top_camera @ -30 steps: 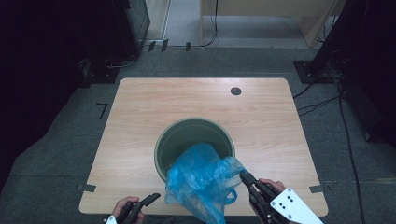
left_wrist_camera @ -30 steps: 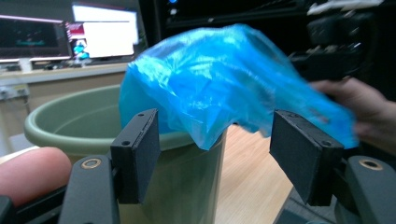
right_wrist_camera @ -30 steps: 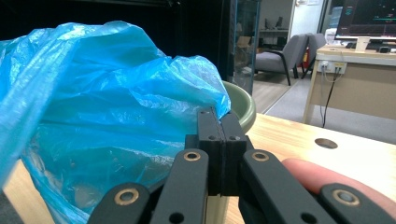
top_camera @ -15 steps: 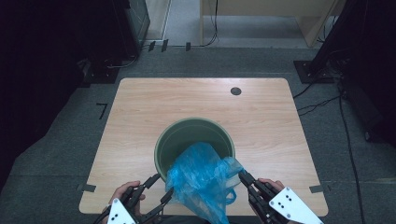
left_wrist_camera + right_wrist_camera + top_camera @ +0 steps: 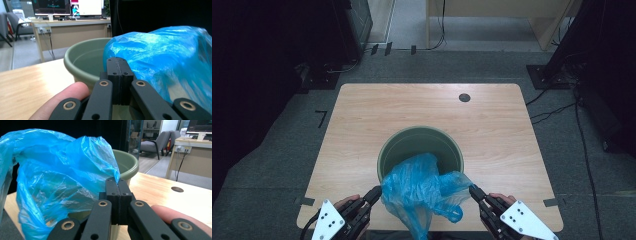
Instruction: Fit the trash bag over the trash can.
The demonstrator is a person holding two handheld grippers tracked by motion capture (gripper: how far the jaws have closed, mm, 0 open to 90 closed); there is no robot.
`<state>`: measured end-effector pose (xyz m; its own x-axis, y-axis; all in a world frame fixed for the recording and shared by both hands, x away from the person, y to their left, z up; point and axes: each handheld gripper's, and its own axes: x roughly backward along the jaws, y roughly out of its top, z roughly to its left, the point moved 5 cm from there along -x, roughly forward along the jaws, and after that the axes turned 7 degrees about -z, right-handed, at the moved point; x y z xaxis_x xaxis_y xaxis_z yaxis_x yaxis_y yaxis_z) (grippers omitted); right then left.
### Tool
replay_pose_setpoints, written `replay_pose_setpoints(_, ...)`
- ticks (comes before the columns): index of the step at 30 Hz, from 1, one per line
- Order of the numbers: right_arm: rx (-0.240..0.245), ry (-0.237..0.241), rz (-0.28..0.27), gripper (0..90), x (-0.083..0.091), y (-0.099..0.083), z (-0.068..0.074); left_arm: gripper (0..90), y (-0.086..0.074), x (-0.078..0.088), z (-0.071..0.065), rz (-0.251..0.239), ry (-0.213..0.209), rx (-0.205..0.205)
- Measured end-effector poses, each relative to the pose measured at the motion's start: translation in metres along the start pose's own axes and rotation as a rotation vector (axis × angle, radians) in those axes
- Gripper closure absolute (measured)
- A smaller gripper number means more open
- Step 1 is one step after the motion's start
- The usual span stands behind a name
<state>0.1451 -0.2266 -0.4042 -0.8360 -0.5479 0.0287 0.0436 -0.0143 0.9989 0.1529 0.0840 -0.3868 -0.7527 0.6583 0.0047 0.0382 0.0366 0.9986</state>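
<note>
A crumpled blue plastic bag (image 5: 422, 185) hangs over the near rim of a round green bin (image 5: 412, 132) on the wooden table (image 5: 377, 115). My left gripper (image 5: 374, 192) sits at the bag's left edge. Its jaws have just been closing and now meet on a thin fold of the film. In the left gripper view the shut left gripper (image 5: 117, 60) presses against the bag (image 5: 162, 57), with the bin (image 5: 82, 57) behind. My right gripper (image 5: 473, 191) is shut on the bag's right edge. In the right gripper view a corner of the bag (image 5: 62, 170) runs into the right gripper's (image 5: 116, 180) tips.
A round cable hole (image 5: 464, 97) lies at the table's far right. The grippers hang just past the table's near edge. Dark equipment stands on the floor to the left, and cables trail at the right. A wooden desk stands beyond the table.
My left gripper has come up from the bottom left to the bag's left edge, and its jaws have gone from open to shut. The right gripper and the bin have stayed put.
</note>
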Motion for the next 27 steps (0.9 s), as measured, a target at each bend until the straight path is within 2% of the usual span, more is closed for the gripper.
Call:
replay_pose_setpoints(2,0.022,-0.001,0.005,90.0,0.0,-0.002,0.002,89.9,-0.003,0.001,0.003,0.008,-0.012,0.04)
replay_pose_setpoints(5,0.046,-0.013,0.014,90.0,0.0,-0.005,0.001,89.7,-0.009,0.001,0.01,0.008,-0.007,0.096)
replay_pose_setpoints(11,0.038,-0.056,0.026,90.0,-0.001,-0.01,-0.009,89.9,-0.016,0.002,0.026,0.009,0.076,0.118)
replay_pose_setpoints(14,0.023,-0.07,0.036,90.0,-0.002,-0.013,-0.013,89.8,-0.019,0.003,0.031,-0.007,0.096,0.14)
replay_pose_setpoints(16,0.014,-0.068,0.035,90.0,-0.002,-0.013,-0.013,85.2,-0.015,0.006,0.026,-0.045,0.076,0.123)
replay_pose_setpoints(19,0.019,-0.06,0.023,90.0,-0.001,-0.01,-0.009,72.7,-0.006,0.011,0.01,-0.11,0.041,0.029)
replay_pose_setpoints(21,0.025,-0.057,0.016,90.0,-0.002,-0.008,-0.008,66.1,-0.001,0.013,0.001,-0.141,0.026,-0.018)
replay_pose_setpoints(23,0.024,-0.055,0.013,90.0,-0.002,-0.007,-0.006,63.0,0.003,0.015,-0.002,-0.161,0.024,-0.023)
replay_pose_setpoints(27,0.019,-0.06,0.004,90.0,-0.001,-0.005,-0.006,61.0,0.013,0.024,-0.003,-0.217,0.008,0.002)
